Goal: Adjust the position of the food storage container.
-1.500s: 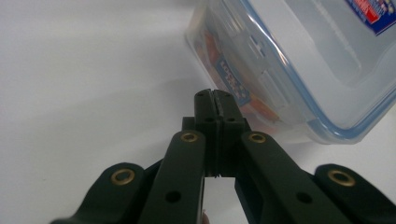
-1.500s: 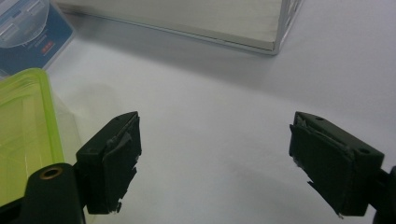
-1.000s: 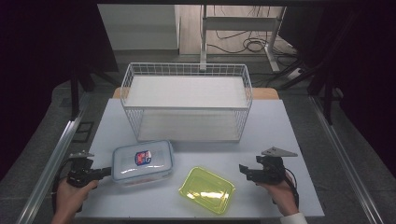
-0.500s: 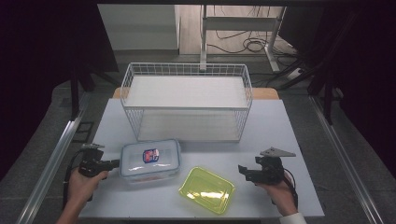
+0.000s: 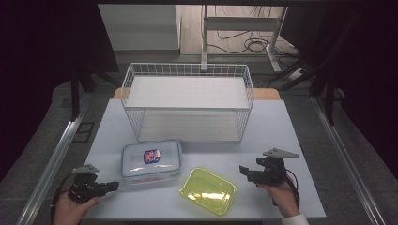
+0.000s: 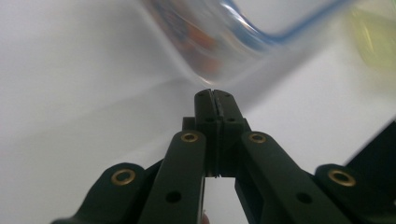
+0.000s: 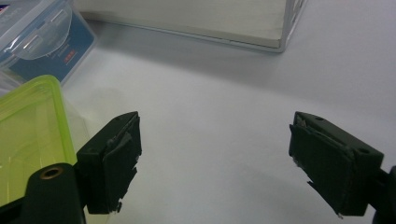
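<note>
Your left gripper (image 5: 109, 186), jaws pressed together, noses the clear box (image 5: 151, 158); right gripper (image 5: 244, 171) waits spread beside the green lid (image 5: 208, 190). Probably nudge next.

Left gripper (image 5: 109, 186): black body, grey three-cornered plate on top, black cable trailing behind; linkage arms carry brass-coloured rivets and plain holes. Right gripper (image 5: 245, 171): same black build, grey plate, black cable. Its pads (image 7: 119, 161) are faced with worn, ragged black tape. A white sleeve edge shows behind the right hand (image 5: 283, 193).
</note>
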